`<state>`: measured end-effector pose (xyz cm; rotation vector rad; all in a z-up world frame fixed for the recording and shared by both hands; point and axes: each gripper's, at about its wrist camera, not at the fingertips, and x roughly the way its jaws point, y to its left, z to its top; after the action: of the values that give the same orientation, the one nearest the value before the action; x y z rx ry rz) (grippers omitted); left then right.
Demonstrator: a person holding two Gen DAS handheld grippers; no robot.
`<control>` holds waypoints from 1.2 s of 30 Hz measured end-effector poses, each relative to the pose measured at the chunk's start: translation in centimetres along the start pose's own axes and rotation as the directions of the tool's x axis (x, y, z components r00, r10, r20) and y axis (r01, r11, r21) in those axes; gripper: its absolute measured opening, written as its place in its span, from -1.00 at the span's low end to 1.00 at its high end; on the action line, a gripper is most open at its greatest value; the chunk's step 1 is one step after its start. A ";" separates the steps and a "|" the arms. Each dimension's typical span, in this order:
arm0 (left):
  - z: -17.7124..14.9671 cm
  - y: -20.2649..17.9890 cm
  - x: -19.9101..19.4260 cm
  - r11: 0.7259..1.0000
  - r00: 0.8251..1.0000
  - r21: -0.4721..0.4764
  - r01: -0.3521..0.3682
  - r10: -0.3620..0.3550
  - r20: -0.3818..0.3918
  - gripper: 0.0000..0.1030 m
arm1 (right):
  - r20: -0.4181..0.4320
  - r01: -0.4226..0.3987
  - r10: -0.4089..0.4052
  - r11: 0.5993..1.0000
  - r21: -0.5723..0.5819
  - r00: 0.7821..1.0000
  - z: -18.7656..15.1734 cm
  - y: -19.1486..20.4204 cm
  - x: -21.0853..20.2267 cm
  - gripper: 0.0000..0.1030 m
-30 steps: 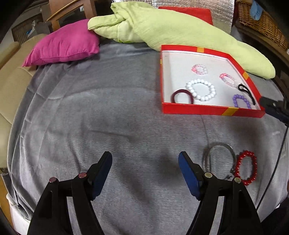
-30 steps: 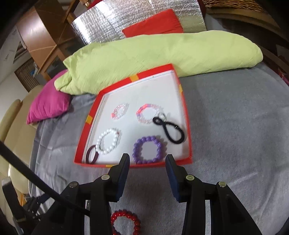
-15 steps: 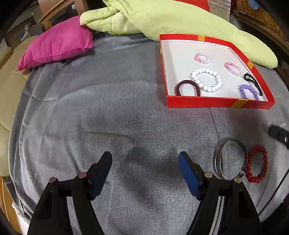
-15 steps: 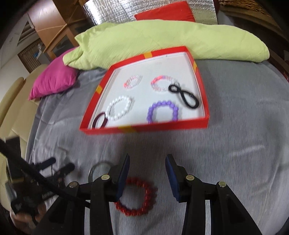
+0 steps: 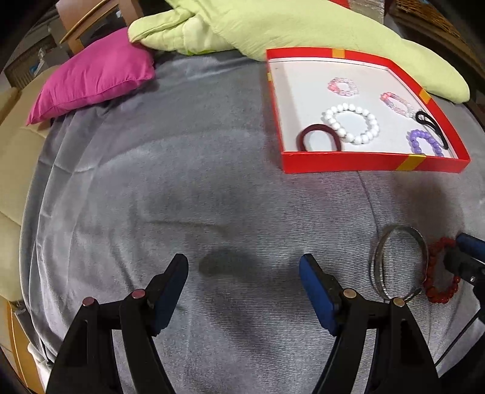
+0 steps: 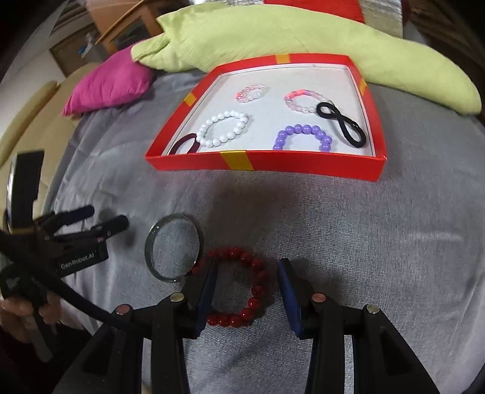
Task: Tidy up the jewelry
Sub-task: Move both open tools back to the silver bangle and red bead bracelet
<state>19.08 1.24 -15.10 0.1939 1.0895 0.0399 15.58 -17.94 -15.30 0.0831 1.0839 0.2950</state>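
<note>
A red bead bracelet point(image 6: 254, 288) lies on the grey cloth next to a silver bangle point(image 6: 173, 246). My right gripper point(image 6: 247, 269) is open and low over the red bracelet, its left finger inside the ring and its right finger outside. Both pieces show in the left wrist view, the bracelet point(image 5: 439, 291) and the bangle point(image 5: 400, 260). My left gripper point(image 5: 242, 269) is open and empty over bare cloth, left of the bangle. The red tray point(image 6: 303, 163) holds several bracelets and hair ties.
A green cushion point(image 6: 272, 33) and a pink pillow point(image 6: 112, 81) lie behind the tray. The grey cloth point(image 5: 151, 181) covers the surface; a beige sofa edge point(image 5: 15, 145) is at the left. A wicker basket point(image 5: 433, 18) stands at the far right.
My right gripper has drawn back from the tray and dropped down over the red bracelet. My left gripper has shifted a little; its jaws stay open.
</note>
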 end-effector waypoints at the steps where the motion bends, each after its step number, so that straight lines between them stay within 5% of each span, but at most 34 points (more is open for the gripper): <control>1: 0.0 -0.3 -0.1 1.000 1.000 0.008 -0.002 0.002 0.003 0.49 | 0.003 0.011 -0.011 1.000 -0.006 1.000 0.0 0.0 0.1 -0.20; 3: 0.0 -0.8 -0.2 1.000 1.000 0.021 -0.007 0.006 0.009 0.49 | 0.010 0.065 -0.064 0.997 -0.039 0.998 -0.1 0.2 0.3 -0.53; 8: -0.1 -1.5 -0.5 0.999 1.000 0.046 -0.008 0.007 0.021 0.49 | 0.041 0.105 -0.104 0.993 -0.044 0.994 0.0 -0.2 0.1 -0.80; 24: -0.5 -5.7 -2.8 0.971 0.979 0.173 0.167 -0.184 0.088 0.49 | 0.029 0.085 -0.091 0.983 0.161 0.995 1.2 -4.8 -0.8 -0.79; 31: -0.8 -6.6 -3.5 0.968 0.978 0.202 0.149 -0.174 0.116 0.49 | 0.021 0.075 -0.081 0.977 0.199 0.996 0.9 -6.0 -1.1 -0.76; 36: -1.1 -7.0 -3.4 0.953 0.967 0.230 0.199 -0.230 0.113 0.49 | 0.019 0.077 -0.083 0.974 0.211 0.996 0.9 -6.4 -1.0 -0.76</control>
<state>16.11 -5.94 -13.86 0.2690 0.9693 -0.2863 17.15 -24.32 -15.37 0.2310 1.0857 0.1057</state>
